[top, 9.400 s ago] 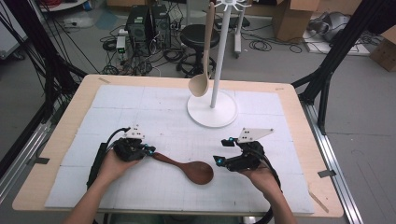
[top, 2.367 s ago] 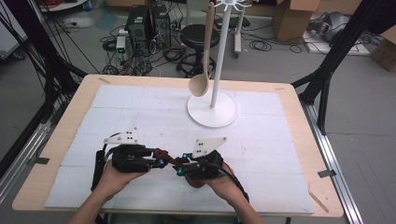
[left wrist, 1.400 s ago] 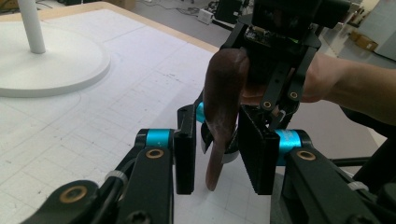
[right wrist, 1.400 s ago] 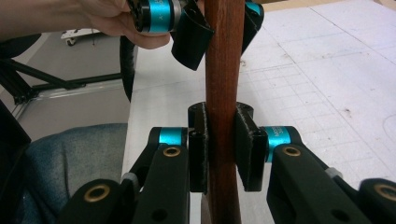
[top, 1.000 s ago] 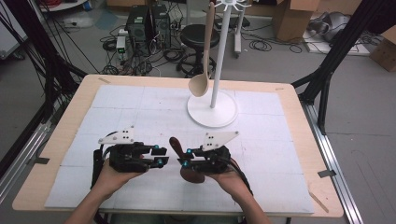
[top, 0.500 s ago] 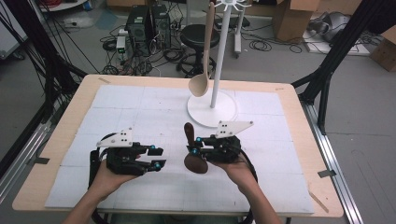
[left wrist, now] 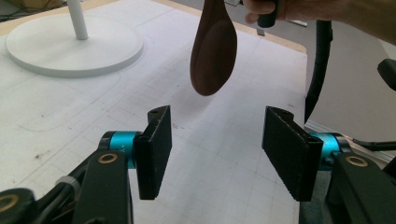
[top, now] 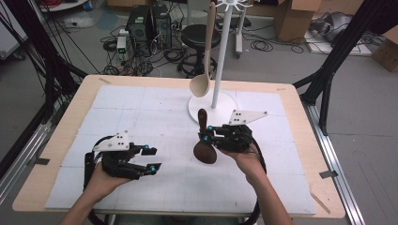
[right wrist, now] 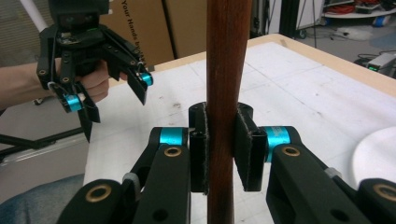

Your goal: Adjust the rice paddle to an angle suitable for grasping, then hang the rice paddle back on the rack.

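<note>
The right gripper clamps its jaws on the dark wooden spoon's handle, bowl hanging down above the counter, likely so it can go on the white stand beside the pale spoon. The left gripper has just been opening its jaws, which are wide and empty.

Only readable bit is "Your Hands" printed on the cardboard box, sitting right behind the left gripper.
</note>
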{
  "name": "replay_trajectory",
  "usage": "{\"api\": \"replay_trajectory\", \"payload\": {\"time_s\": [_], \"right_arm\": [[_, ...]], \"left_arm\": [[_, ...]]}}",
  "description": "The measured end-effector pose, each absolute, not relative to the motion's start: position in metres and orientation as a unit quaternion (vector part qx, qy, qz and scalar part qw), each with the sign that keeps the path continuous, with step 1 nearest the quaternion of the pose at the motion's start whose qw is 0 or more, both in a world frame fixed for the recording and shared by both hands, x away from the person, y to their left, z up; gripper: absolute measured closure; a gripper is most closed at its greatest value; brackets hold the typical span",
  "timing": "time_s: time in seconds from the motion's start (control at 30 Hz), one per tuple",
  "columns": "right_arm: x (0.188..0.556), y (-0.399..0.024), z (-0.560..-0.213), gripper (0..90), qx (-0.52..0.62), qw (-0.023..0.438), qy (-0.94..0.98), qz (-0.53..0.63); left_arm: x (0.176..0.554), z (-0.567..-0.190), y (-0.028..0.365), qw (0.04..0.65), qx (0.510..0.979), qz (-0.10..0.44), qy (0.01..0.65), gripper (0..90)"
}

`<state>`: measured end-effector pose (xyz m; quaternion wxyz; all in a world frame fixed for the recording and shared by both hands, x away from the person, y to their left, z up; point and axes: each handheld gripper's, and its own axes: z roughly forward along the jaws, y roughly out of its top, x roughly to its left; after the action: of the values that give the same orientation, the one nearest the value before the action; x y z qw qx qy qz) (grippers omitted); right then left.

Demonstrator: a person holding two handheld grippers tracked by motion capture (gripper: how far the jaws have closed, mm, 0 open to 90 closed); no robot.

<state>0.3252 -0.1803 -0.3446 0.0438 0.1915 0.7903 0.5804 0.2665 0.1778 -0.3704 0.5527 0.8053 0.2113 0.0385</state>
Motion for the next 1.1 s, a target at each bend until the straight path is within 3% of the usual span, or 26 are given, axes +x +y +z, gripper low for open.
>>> {"api": "replay_trajectory", "payload": {"time_s": [1.1], "right_arm": [[0.358,-0.197,-0.311,78.1,0.209,0.076,0.789,0.573]], "left_arm": [[0.268,-0.376,0.2,0.544,0.797,0.08,0.25,27.0]]}}
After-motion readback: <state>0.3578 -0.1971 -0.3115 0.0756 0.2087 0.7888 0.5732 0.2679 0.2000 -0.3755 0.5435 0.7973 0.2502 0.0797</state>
